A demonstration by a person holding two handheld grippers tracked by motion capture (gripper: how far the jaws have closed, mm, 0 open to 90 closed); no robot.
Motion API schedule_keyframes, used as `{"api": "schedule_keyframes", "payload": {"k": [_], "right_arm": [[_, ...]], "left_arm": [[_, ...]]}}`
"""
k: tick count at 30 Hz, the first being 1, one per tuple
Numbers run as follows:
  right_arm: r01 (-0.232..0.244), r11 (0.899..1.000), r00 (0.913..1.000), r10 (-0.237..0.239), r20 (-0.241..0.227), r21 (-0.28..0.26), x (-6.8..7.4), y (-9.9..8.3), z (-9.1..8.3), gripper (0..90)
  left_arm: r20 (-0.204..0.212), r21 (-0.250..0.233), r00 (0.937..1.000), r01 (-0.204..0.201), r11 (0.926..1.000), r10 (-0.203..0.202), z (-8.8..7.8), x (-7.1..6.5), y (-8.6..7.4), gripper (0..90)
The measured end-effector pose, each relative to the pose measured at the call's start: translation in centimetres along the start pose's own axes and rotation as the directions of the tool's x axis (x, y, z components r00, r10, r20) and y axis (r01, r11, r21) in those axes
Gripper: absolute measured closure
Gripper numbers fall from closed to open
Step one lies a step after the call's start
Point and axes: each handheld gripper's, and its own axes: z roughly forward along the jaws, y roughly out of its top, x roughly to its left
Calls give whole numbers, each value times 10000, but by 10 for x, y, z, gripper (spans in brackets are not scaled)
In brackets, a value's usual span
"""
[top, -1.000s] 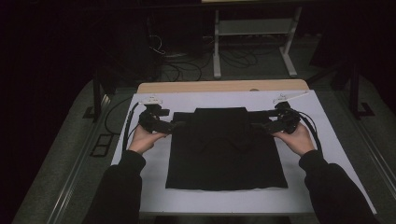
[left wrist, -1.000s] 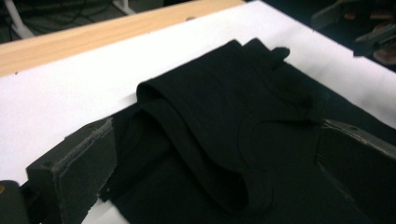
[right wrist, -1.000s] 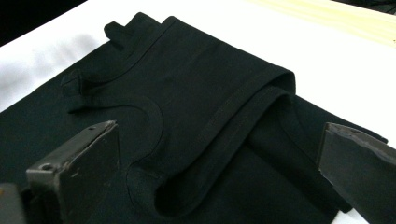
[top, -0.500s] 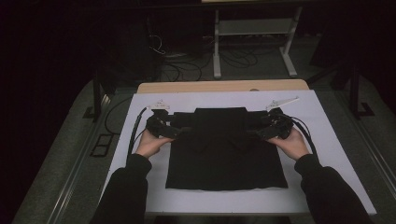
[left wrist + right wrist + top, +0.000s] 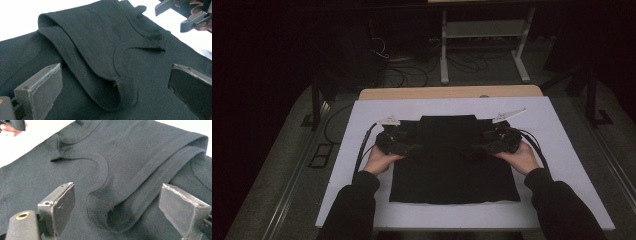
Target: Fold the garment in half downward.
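A black T-shirt (image 5: 452, 165) lies folded on a white board (image 5: 562, 130), its collar end toward the far side. My left gripper (image 5: 416, 150) reaches in over the shirt's left shoulder. In the left gripper view it (image 5: 115, 75) is open, and a folded sleeve corner (image 5: 122, 92) lies between the jaws without touching them. My right gripper (image 5: 477, 149) mirrors it at the right shoulder. Its jaws (image 5: 118, 191) have just been closing a little. They still stand apart around the folded hem corner (image 5: 117, 217), with neither pad touching the cloth.
A wooden table edge (image 5: 447, 92) runs behind the board. Beyond it, a metal stand (image 5: 482, 35) and loose cables (image 5: 412, 70) sit on the dark floor. White margins of the board flank the shirt on both sides and in front.
Both hands have come inward and lower, from the shirt's outer shoulders onto its folded corners. The shirt itself has not moved.
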Motion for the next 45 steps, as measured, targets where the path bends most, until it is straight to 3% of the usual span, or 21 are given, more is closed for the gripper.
{"api": "schedule_keyframes", "payload": {"k": [6, 10, 17, 24, 27, 33, 40, 45], "right_arm": [[7, 9998, 10000, -7, -4, 223, 0, -3, 5, 208], [55, 9995, 9999, -52, -114, 302, 2, -2, 6, 272], [-85, 9990, 9999, 89, -96, 441, 7, -3, 8, 367], [7, 9991, 10000, -6, -29, 421, 12, -2, 9, 423], [-87, 9989, 10000, 86, 16, 450, 11, -2, 10, 454], [-158, 9979, 9999, 158, -5, 622, 10, -3, 14, 531], [-62, 9965, 9997, 80, -211, 839, 11, -4, 17, 775], [58, 9961, 9997, -37, -240, 881, 11, -3, 16, 815]], "left_arm": [[228, 298, 9997, 103, 9995, -110, 8, -1, -3, 0], [637, 352, 9976, 260, 9990, -283, 10, -1, -4, 56], [810, 361, 9961, 318, 9988, -347, 10, -2, -4, 156], [561, 677, 9978, 316, 9972, -354, 13, -2, -10, 331], [522, 517, 9979, 349, 9981, -376, 12, -1, -11, 433], [571, 792, 9980, 207, 9966, -253, 15, -3, -12, 519], [675, 1012, 9977, -3, 9949, -65, 19, -4, -13, 687], [722, 1177, 9974, -149, 9929, 64, 19, -4, -12, 807]]}}
